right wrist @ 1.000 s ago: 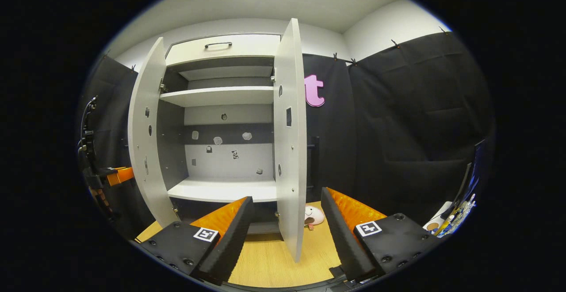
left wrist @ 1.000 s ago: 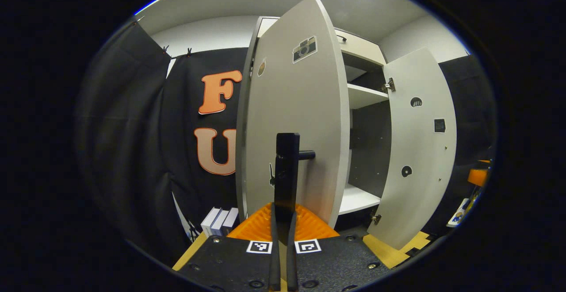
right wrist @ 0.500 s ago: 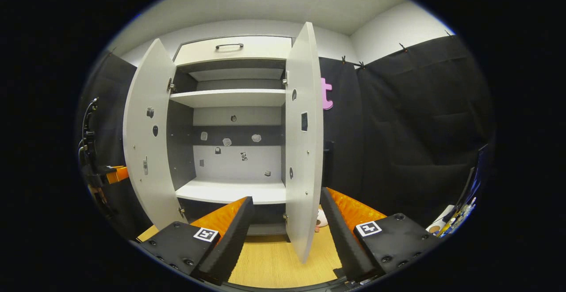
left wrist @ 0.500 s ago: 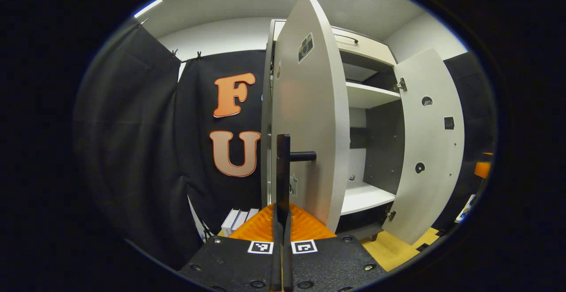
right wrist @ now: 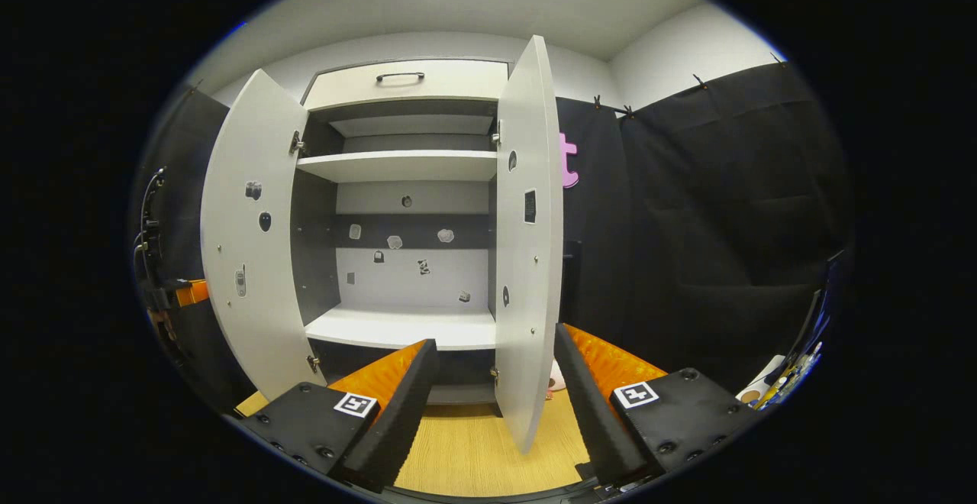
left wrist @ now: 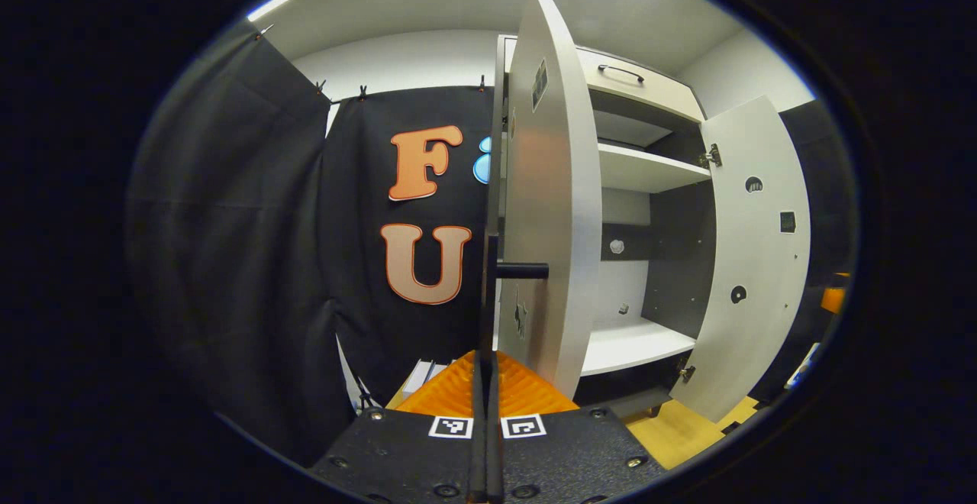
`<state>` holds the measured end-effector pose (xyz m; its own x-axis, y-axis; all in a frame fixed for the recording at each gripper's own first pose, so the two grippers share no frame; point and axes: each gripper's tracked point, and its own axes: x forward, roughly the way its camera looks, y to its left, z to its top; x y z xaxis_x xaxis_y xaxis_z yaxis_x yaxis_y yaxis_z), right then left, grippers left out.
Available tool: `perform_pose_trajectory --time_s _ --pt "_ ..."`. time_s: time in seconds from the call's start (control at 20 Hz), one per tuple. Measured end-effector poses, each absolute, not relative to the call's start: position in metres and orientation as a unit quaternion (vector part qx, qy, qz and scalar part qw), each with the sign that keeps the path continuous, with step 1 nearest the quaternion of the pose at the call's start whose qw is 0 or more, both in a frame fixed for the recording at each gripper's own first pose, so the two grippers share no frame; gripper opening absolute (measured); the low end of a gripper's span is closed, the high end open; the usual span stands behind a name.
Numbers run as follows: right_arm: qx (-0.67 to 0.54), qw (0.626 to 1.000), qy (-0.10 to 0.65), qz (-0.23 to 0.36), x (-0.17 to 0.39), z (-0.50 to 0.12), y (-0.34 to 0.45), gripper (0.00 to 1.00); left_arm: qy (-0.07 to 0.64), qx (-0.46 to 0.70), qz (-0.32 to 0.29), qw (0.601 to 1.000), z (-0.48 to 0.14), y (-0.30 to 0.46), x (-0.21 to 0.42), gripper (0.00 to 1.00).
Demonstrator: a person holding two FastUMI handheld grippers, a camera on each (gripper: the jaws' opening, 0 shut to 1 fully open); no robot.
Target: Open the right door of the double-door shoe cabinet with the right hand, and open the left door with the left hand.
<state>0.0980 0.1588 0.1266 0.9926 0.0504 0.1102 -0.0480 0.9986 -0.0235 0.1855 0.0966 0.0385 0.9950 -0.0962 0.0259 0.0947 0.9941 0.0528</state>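
Note:
In the left gripper view, my left gripper [left wrist: 486, 357] is shut on the black vertical handle [left wrist: 489, 290] of the left door [left wrist: 549, 206], which I see almost edge-on, swung wide. Beyond it the right door [left wrist: 756, 260] stands open and the white shelves [left wrist: 649, 172] show. In the right gripper view, my right gripper [right wrist: 496, 382] is open, and the open right door's [right wrist: 530, 244] lower edge sits between its fingers without touching them. The left door [right wrist: 248, 237] hangs open at the left. The left gripper's body [right wrist: 183, 292] shows behind it.
A shut drawer with a dark handle [right wrist: 401, 76] tops the cabinet. Wooden floor [right wrist: 465, 458] lies before it. Small boxes [left wrist: 424, 373] stand by the cabinet's left side, a small round toy [right wrist: 556, 376] lies behind the right door, and clutter [right wrist: 786, 378] sits far right.
The left door has swung further open with my left gripper on its handle, now nearly edge-on to that camera. My right gripper shifted slightly and stays open.

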Motion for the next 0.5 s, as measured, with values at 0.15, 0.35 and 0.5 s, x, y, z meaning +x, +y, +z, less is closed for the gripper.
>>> perform_pose_trajectory --time_s 0.15,0.35,0.5 --pt "-0.012 0.998 -0.055 0.028 0.099 0.126 0.159 0.90 -0.014 -0.002 -0.054 0.998 0.040 0.100 0.180 0.00" --pt "-0.015 0.998 -0.050 0.032 0.101 0.122 0.159 0.90 -0.015 -0.013 -0.046 0.999 0.040 0.103 0.178 0.01" --pt "-0.016 0.998 -0.051 0.031 0.097 0.125 0.151 0.90 -0.012 -0.007 -0.030 0.999 0.041 0.106 0.160 0.04"
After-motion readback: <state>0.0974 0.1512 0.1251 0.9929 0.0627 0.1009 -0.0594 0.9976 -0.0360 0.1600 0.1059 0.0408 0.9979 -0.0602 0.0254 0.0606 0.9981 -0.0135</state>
